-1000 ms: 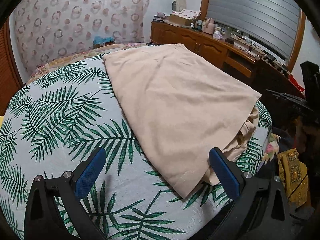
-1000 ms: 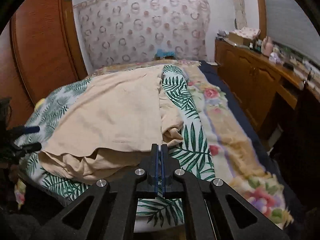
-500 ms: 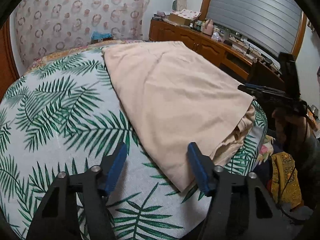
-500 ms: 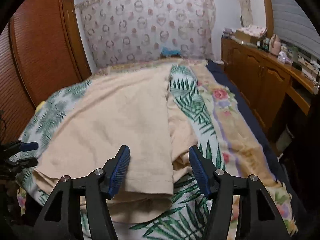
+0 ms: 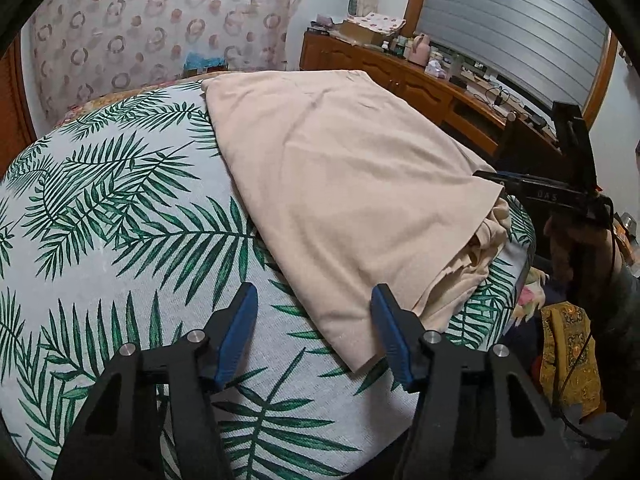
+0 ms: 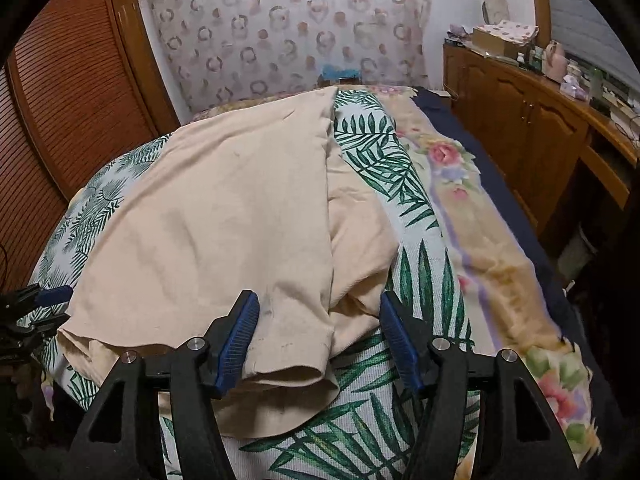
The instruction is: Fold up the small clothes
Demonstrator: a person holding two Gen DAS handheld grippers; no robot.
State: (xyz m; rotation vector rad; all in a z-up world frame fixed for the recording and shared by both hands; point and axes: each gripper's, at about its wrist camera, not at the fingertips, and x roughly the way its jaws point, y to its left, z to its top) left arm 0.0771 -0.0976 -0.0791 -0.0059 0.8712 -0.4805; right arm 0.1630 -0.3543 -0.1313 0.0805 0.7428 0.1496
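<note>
A beige garment [image 5: 344, 184] lies folded over on the palm-leaf bedspread [image 5: 120, 232]; it also shows in the right wrist view [image 6: 224, 232]. My left gripper [image 5: 314, 336] is open, its blue pads either side of the garment's near corner, just above the bed. My right gripper [image 6: 318, 340] is open over the garment's near sleeve and hem [image 6: 288, 364]. The right gripper also shows at the right edge of the left wrist view [image 5: 560, 192], and the left gripper at the left edge of the right wrist view [image 6: 36, 308].
A wooden cabinet [image 6: 532, 120] with clutter runs along the right of the bed. A floral blanket [image 6: 492, 248] lies beside the bedspread. A wooden louvred wardrobe [image 6: 68, 92] stands at left. A patterned curtain [image 6: 288, 28] hangs behind.
The right gripper opened from shut and moved forward over the garment's near edge. The left gripper narrowed from wide open and moved in toward the garment's corner.
</note>
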